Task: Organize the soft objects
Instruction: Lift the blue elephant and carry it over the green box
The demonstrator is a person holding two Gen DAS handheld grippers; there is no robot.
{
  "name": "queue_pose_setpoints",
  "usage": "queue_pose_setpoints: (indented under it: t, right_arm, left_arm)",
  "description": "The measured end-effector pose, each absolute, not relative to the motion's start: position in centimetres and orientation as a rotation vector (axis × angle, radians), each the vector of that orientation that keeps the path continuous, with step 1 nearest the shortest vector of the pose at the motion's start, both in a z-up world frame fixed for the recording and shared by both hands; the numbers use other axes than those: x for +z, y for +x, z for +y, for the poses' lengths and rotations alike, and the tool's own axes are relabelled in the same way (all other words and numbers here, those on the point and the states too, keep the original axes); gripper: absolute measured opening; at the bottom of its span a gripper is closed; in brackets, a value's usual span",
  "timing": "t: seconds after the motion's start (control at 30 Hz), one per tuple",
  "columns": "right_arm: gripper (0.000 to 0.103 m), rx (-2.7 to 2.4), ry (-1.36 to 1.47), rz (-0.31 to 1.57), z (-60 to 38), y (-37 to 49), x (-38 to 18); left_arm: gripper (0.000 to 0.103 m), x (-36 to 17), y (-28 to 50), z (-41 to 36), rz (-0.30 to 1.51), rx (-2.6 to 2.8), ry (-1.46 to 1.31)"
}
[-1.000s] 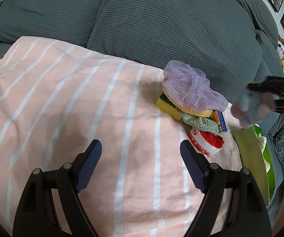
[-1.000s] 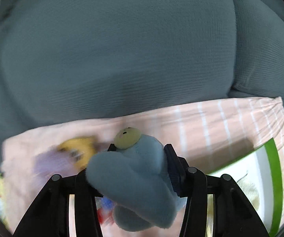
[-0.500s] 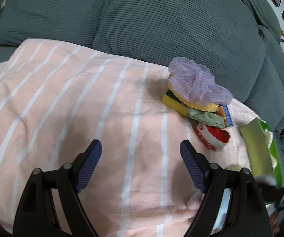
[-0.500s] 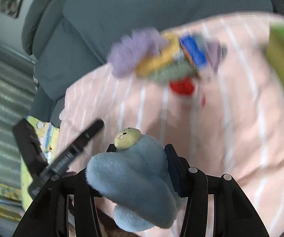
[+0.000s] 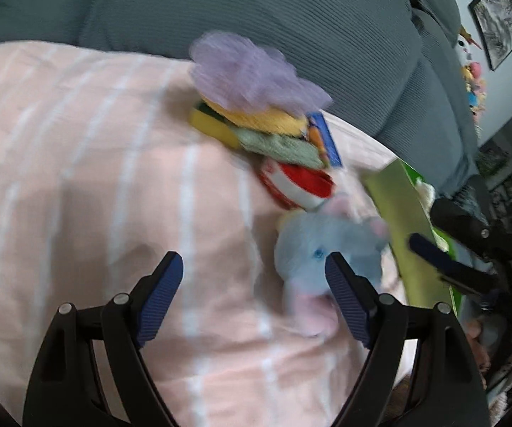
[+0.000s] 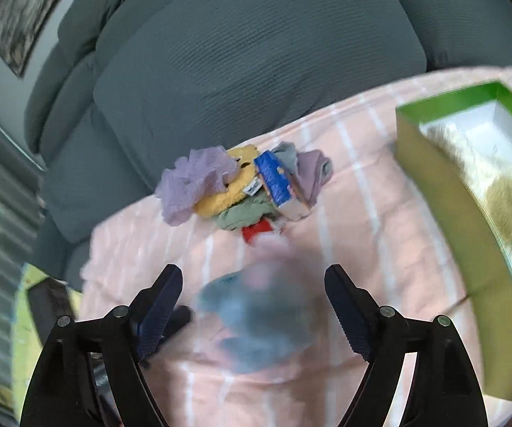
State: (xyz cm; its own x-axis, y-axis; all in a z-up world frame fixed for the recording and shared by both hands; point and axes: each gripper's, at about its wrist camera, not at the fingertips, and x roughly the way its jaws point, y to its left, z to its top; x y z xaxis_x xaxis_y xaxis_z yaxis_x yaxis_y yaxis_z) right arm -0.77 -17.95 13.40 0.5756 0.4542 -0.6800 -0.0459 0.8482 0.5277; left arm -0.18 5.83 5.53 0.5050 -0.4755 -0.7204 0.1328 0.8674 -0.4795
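Your right gripper point(image 6: 252, 306) points forward and down at the pink striped sheet point(image 6: 355, 220). Its jaws have just been opening and now they stand wide apart. The blue plush toy point(image 6: 256, 323) is between them, blurred, and neither pad presses on it. Your left gripper point(image 5: 254, 291) also tilts down toward the sheet point(image 5: 88, 185), jaws wide with only cloth between them. Its right finger point(image 5: 348, 306) covers a part of the plush toy point(image 5: 327, 245), which lies on the sheet just beside that finger.

The left wrist view shows the toy more clearly: a blue body, a small blue eye and a pale pink part at the lower end. It also shows your right gripper point(image 5: 444, 259) from the side, at the right edge, over the green box point(image 5: 398, 220); the toy is close to the box wall. The pile of soft things point(image 5: 263, 121) is behind the toy, with a purple mesh piece on top and a red and white piece at the near end, close to the toy.

The right wrist view shows what the left one hides: the open inside of the green box point(image 6: 444, 185), white, with something pale and fluffy in it. It also shows a blue packet point(image 6: 273, 181) in the pile point(image 6: 234, 185), and the grey sofa cushions point(image 6: 256, 53) behind the sheet.
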Motion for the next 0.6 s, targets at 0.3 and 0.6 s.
queue_pose_setpoints:
  t: [0.3, 0.6]
  right_arm:
    - [0.083, 0.302, 0.608, 1.031, -19.7, 0.2, 8.7]
    - [0.076, 0.332, 0.586, 1.085, -18.5, 2.1, 6.0]
  left_arm:
    - [0.082, 4.7, -0.7, 2.3, 0.999, -0.489, -0.372]
    - [0.074, 2.9, 0.7, 0.0, 1.032, -0.536, -0.366]
